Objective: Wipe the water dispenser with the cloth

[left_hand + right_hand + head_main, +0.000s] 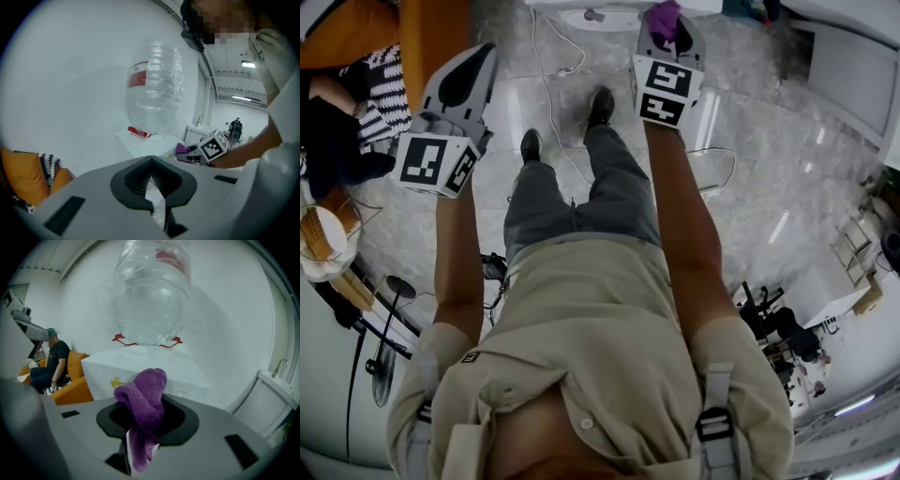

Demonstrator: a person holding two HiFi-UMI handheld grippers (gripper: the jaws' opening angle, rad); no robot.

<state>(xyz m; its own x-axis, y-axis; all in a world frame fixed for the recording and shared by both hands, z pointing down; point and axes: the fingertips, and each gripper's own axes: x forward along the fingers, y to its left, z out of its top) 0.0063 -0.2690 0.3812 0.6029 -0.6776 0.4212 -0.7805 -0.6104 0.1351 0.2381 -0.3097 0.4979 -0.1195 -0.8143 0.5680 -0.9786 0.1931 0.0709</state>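
Note:
The water dispenser (pixel 140 366) is a white box with a clear upturned bottle (pixel 152 291) on top, a little way ahead of both grippers. My right gripper (pixel 143 427) is shut on a purple cloth (pixel 145 399), which bunches up above the jaws. In the head view the right gripper (pixel 670 42) holds the cloth (pixel 664 19) close to the dispenser's top (pixel 609 11) at the upper edge. My left gripper (pixel 467 80) is further left and lower, shut on nothing. The left gripper view shows the dispenser (pixel 140 143), its bottle (pixel 154 84) and the cloth (pixel 182 149).
An orange sofa (pixel 427 37) with a seated person (pixel 337 117) is at the left, near my left gripper. White cables (pixel 551 84) trail over the marble floor. A white cabinet (pixel 848 66) stands at the right, and a counter with a tap (pixel 280 366) is right of the dispenser.

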